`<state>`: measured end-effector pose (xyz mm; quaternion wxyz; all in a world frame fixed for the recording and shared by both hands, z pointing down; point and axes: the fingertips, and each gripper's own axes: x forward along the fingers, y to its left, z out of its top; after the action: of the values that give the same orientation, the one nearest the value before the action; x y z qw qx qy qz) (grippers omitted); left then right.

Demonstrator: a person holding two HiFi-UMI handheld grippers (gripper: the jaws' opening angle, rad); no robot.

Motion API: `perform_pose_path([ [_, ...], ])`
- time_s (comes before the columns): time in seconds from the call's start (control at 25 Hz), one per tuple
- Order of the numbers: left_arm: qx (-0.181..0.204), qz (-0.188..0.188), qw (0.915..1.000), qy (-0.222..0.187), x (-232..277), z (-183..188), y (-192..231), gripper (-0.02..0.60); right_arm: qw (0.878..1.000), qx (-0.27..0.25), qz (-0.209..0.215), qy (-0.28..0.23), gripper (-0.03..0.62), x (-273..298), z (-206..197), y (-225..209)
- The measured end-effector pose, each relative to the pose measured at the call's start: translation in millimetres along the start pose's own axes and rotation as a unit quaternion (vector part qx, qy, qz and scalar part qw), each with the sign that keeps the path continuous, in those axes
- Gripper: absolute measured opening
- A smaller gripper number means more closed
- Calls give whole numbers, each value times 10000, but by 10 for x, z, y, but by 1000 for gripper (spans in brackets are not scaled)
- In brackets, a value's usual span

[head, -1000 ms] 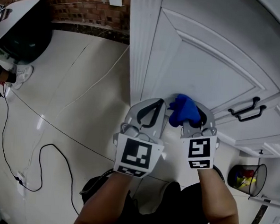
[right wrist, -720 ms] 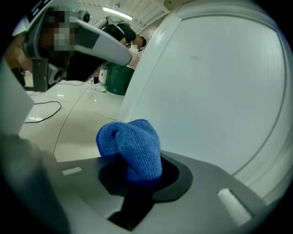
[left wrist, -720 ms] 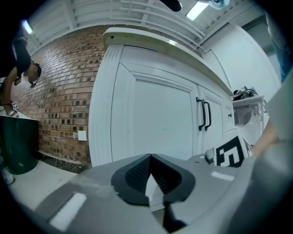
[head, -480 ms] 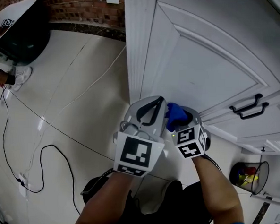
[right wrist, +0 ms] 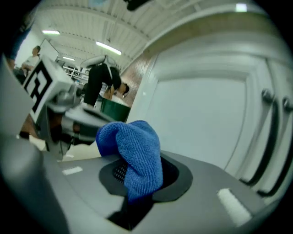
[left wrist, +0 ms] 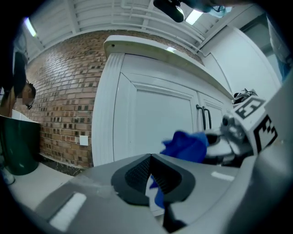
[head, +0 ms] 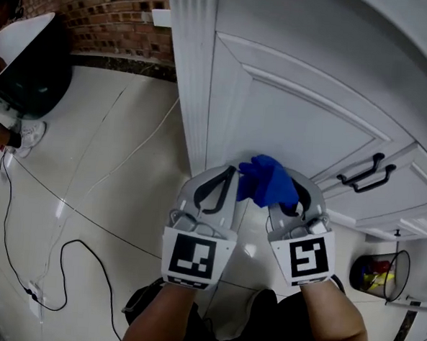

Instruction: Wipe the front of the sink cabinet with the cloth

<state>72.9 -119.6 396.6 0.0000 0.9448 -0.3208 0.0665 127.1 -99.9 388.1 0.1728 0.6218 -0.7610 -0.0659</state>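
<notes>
Cloth (head: 269,180) near cabinet (head: 311,100) corner (floor (head: 91,159) leftward)

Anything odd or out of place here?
Nothing spilled or damaged. The cloth sits bunched in the right gripper rather than spread flat on the cabinet. A loose cable trails across the floor.

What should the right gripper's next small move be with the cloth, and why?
Probably ease the right gripper forward so the blue cloth presses onto the white cabinet door, then start a stroke. The cloth is bunched in its fingers close to the lower panel, and firm contact cannot be confirmed. The left gripper is shut, empty, beside it.
</notes>
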Motion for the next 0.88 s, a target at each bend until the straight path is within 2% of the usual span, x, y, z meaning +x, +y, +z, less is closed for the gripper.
perform_pose_path([
  [0.08,123,68,9998,-156,1,73,-4,5,9945,135,-702,-767,78,-210,495,-232],
  [0.2,300,48,9994,-181,0,89,-44,5,9770,-331,-1581,-1392,78,-581,1030,-543],
  [0.32,359,18,9990,-247,13,101,-93,5,9585,-709,-2082,-1816,78,-796,1395,-805],
  [0.4,319,-65,9991,-276,43,106,-150,5,9543,-748,-2275,-1788,75,-842,1440,-977],
  [0.6,242,-162,9994,-164,86,33,-204,5,9622,-724,-2316,-1234,75,-810,1155,-1060],
  [0.88,-11,-220,9997,46,82,-91,-89,5,9792,-513,-1882,-554,77,-642,414,-714],
])
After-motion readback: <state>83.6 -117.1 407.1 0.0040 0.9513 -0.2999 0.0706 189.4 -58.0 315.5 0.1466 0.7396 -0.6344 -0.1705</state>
